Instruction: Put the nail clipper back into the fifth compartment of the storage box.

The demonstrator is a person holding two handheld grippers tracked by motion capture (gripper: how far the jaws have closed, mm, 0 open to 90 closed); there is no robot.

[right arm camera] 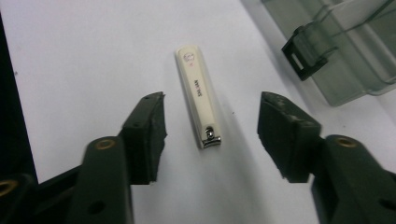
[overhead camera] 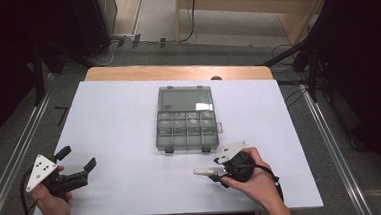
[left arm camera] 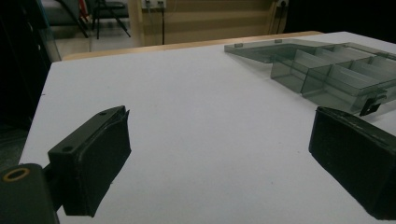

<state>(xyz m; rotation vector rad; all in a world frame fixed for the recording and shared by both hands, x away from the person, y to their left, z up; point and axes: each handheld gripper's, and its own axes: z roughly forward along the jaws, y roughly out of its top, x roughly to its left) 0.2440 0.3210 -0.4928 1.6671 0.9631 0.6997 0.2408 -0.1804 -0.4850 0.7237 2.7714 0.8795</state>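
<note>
Bare surface (overhead camera: 119, 127) lies open ahead of my left hand-held gripper (overhead camera: 76, 159). Before my right hand-held gripper (right arm camera: 210, 123), the compartment box (overhead camera: 185, 119) blocks the way; nail clipper (right arm camera: 200, 95) lies between.

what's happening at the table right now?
A person holds a gripper in each hand at a white table. The right gripper is open, jaws either side of a white nail clipper lying flat on the table, not touching it. The left gripper sits open and apart, holding nothing. A clear compartment box lies open mid-table, just beyond the clipper.
</note>
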